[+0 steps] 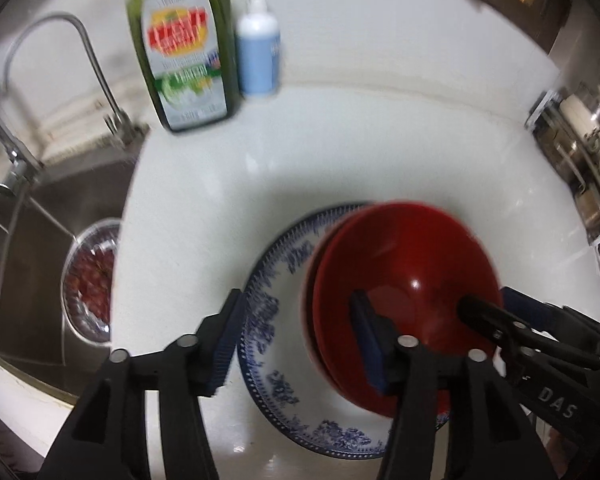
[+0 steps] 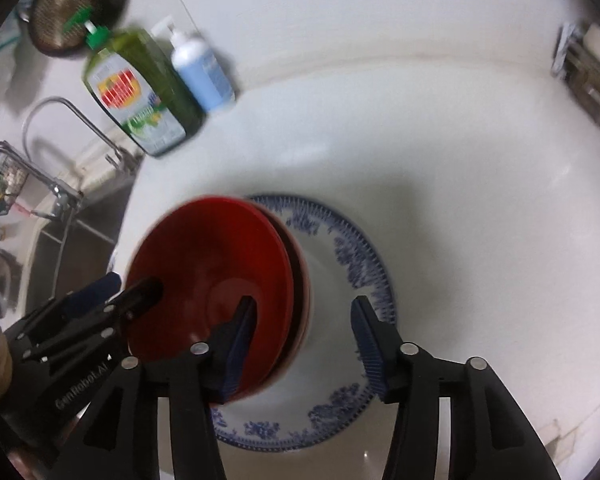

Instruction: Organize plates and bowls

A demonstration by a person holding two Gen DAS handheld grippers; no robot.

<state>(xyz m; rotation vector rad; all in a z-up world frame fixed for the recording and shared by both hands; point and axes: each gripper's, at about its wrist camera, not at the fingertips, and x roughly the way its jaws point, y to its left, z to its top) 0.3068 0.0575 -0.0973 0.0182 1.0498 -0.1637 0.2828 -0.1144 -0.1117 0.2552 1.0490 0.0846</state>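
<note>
Both grippers, left [image 1: 296, 340] and right [image 2: 304, 340], have fingers spread, gripping nothing. The red bowls [image 1: 404, 300] sit off-centre on the plate [image 1: 276, 364]; a nudge could slide them off.

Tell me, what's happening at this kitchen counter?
A person works two handheld grippers over nested glossy red bowls resting on a blue-patterned white plate on the white counter. The left gripper and right gripper are both open, each with one finger over the bowls. A green dish-soap bottle stands by the steel sink.
</note>
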